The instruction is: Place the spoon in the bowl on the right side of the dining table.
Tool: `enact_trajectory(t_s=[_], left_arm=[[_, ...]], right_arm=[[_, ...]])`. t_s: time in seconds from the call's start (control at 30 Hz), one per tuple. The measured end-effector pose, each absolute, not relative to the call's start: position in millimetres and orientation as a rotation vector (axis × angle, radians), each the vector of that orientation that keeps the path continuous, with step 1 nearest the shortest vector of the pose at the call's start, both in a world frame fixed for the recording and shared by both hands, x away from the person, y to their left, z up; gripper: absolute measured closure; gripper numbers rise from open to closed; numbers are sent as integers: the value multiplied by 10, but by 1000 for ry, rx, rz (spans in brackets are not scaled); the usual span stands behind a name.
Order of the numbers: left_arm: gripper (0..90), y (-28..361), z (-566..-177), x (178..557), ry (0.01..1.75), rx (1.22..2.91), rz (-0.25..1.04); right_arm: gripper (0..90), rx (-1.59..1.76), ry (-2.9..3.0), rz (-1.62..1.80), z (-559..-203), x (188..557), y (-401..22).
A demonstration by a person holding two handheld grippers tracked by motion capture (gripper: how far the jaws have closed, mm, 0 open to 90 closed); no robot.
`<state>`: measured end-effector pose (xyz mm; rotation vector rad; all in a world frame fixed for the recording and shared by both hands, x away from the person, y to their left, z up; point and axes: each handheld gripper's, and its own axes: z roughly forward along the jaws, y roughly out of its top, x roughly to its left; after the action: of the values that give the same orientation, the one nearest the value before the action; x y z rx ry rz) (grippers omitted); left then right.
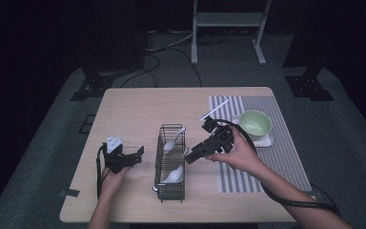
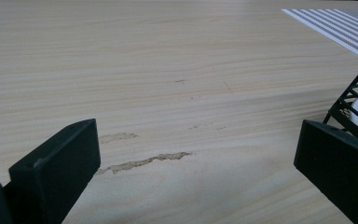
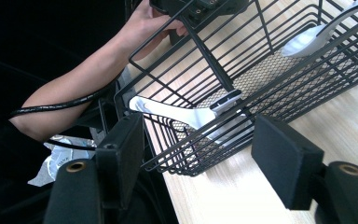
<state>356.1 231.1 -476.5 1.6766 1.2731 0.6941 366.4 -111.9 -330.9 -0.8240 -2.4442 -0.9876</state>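
Spoons: two white ones lie inside the black wire basket (image 1: 171,164) at mid-table, and that basket is what my right gripper (image 1: 187,157) is working at. Near spoon (image 1: 174,175) lies toward my end of the basket, bowl down on the mesh floor. Far spoon (image 1: 173,141) lies toward the other end, handle angled up against the wire.

Right gripper sits just at the basket's right wall, jaws pointing into it. In the right gripper view the jaws stand apart, nothing between the pads; the basket's long side and the near spoon (image 3: 177,111) lie just ahead of them. I read it as released, empty.

Left gripper (image 1: 136,155) rests on the bare wood left of the basket, close to its left wall but not touching. In the left gripper view its jaws are spread wide over the table (image 2: 168,70), empty, with the basket's wires (image 2: 354,98) at the right edge.

Farther right: a striped mat (image 1: 286,157), carrying a green bowl (image 1: 255,124) on a white coaster (image 1: 266,141). A white stick-like piece (image 1: 213,110) lies at the mat's far left corner; I cannot tell what it is.
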Motion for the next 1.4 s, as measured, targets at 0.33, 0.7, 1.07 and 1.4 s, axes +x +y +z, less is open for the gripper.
enact_trajectory(t_s=[0.33, 0.7, 1.07, 1.4], left_arm=[[0, 2308, -4765, 3559, 1269, 1679, 699], [0, 2307, -4764, 3559, 1270, 1681, 700], [0, 2311, -4765, 3561, 1269, 1677, 697], [0, 2312, -4765, 3561, 1268, 1676, 696]], right_arm=[[365, -849, -2458, -967, -3289, 3695, -1083], [408, -856, -2479, -936, -3296, 3719, -1026], [490, -874, -2505, -905, -3285, 3739, -954], [546, -879, -2527, -888, -3265, 3747, -905]])
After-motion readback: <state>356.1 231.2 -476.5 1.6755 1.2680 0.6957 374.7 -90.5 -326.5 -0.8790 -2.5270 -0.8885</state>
